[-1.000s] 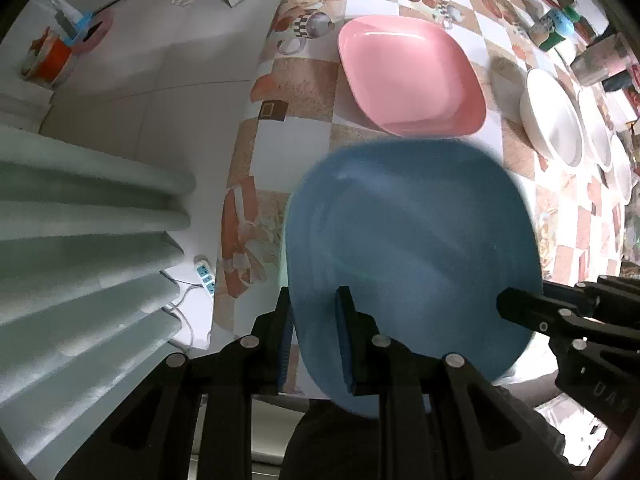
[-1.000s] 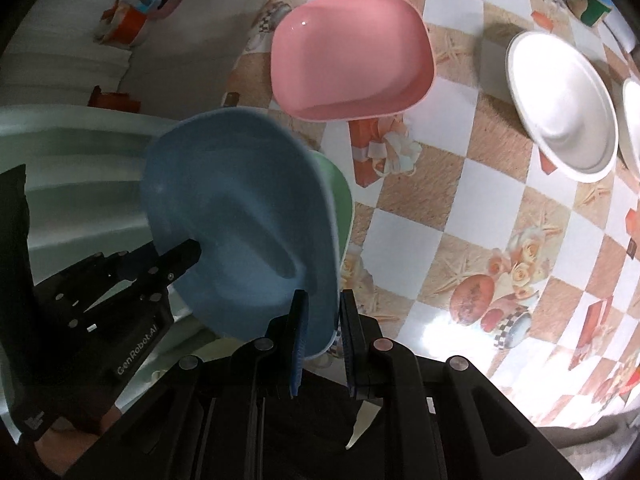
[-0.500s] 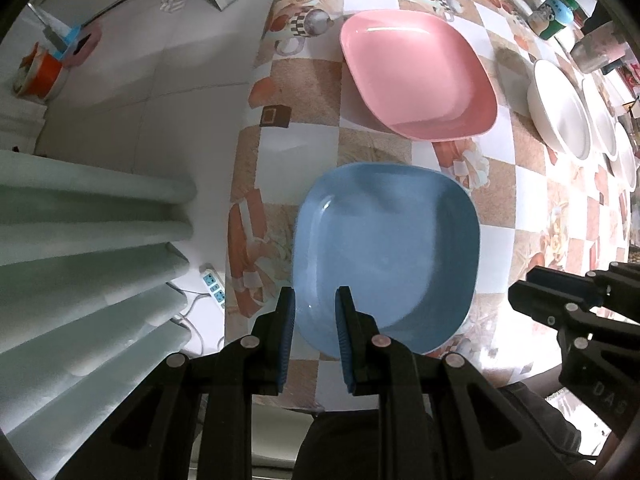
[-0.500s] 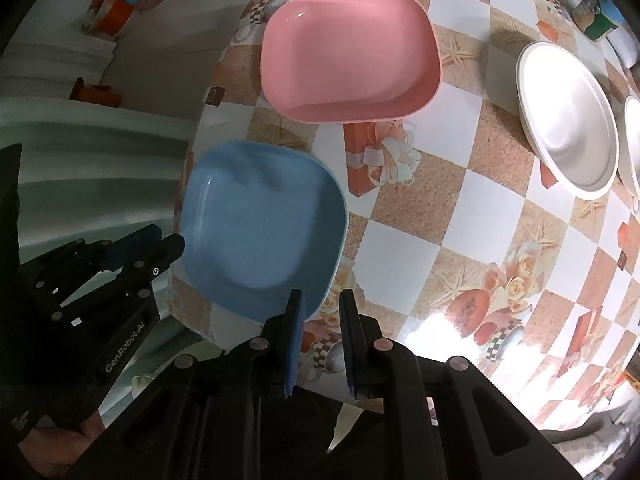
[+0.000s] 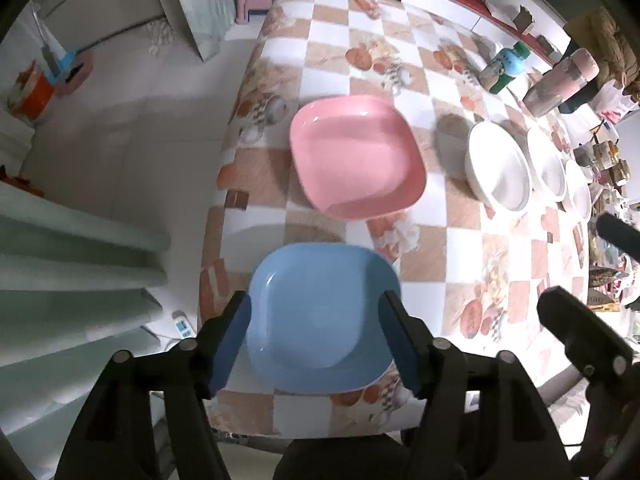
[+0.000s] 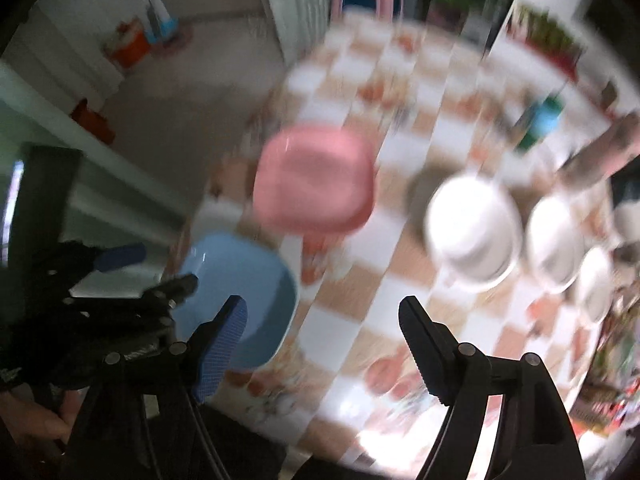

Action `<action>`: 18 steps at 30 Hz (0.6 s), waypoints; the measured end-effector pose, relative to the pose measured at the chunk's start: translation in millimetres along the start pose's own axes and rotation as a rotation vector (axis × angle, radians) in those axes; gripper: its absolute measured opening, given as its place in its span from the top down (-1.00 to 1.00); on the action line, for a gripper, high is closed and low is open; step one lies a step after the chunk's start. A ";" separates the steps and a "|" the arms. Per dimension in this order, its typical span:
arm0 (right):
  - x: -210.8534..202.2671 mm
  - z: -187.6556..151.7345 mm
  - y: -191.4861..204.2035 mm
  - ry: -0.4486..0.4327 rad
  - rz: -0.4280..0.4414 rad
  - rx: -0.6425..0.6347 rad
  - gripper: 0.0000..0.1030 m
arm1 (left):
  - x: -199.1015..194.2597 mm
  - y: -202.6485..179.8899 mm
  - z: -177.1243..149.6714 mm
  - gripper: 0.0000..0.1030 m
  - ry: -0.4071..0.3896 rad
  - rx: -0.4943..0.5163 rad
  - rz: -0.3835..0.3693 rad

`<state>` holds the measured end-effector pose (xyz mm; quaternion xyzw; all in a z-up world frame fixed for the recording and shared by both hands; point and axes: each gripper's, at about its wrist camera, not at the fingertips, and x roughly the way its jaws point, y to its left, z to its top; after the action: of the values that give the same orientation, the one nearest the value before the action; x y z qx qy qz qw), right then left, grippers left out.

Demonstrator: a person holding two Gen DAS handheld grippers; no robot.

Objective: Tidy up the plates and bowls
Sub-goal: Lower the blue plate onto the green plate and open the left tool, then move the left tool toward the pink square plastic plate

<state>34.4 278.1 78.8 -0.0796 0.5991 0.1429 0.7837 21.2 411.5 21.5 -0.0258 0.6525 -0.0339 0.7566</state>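
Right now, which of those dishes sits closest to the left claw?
The blue plate, lying between the open left claw's fingers at the table's near edge; the pink plate and white bowls lie farther back.

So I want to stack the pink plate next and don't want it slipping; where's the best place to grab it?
Probably the raised rim of the pink plate at its near corner, coming in low from the blue plate's side. It lies flat on the table, so only the upturned edge gives the fingers something to pinch, and the white bowls crowd its right side.
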 end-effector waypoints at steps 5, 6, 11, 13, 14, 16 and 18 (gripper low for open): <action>5.1 -6.7 -14.8 0.080 -0.016 0.007 -1.00 | -0.7 -20.0 0.0 -0.40 -0.001 -0.014 -0.022; 9.1 -9.8 -17.8 0.111 -0.015 0.001 -1.00 | -1.1 -23.4 -2.5 -0.40 -0.001 -0.017 -0.021; 9.4 -18.4 -30.6 0.142 -0.014 -0.047 -1.00 | -7.7 -36.6 -13.5 -0.40 0.002 -0.075 -0.004; 4.9 -19.5 -37.4 0.140 0.003 -0.053 -1.00 | -12.9 -40.8 -19.1 -0.40 0.003 -0.098 -0.003; 1.5 -20.0 -38.2 0.138 0.009 -0.055 -1.00 | -13.9 -42.8 -21.7 -0.40 0.011 -0.104 -0.003; -0.3 -22.4 -40.8 0.137 0.019 -0.072 -1.00 | -15.0 -48.0 -26.9 -0.40 0.029 -0.113 0.027; 0.4 -27.7 -45.0 0.152 0.039 -0.083 -1.00 | -18.4 -53.3 -33.8 -0.40 0.043 -0.122 0.066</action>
<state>23.5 227.4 68.9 -0.1111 0.6518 0.1765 0.7291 -15.8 360.2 39.0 -0.0496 0.6701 0.0301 0.7400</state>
